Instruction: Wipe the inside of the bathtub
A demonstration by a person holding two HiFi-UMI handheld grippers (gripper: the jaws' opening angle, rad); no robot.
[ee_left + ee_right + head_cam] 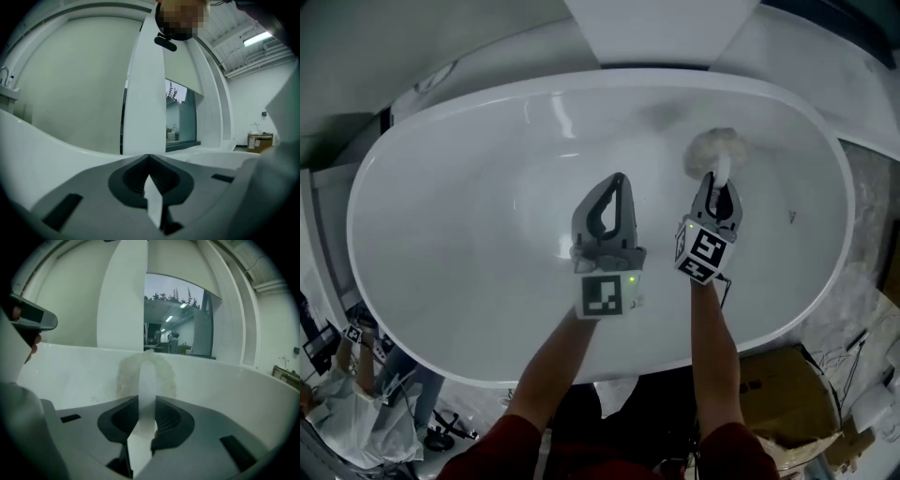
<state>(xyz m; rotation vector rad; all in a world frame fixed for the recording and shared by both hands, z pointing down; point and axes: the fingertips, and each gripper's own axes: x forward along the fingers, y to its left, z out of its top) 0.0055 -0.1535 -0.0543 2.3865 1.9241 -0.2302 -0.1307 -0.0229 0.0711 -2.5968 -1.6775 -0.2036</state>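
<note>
Jutting from right tool [719,185] jaws, brush [712,148] touches bathtub [469,216]

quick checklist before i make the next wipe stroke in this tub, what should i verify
1. Right tongs clamped on the wiper's handle: ok.
2. Fluffy wiper head against the bathtub inner wall: ok, it looks pressed flat.
3. Left tongs shut, holding nothing, apart from the wiper: ok.
4. Dark speck on the tub's right slope is dirt to wipe: cannot tell.
5. Wiper head wet or soaped: cannot tell.
</note>
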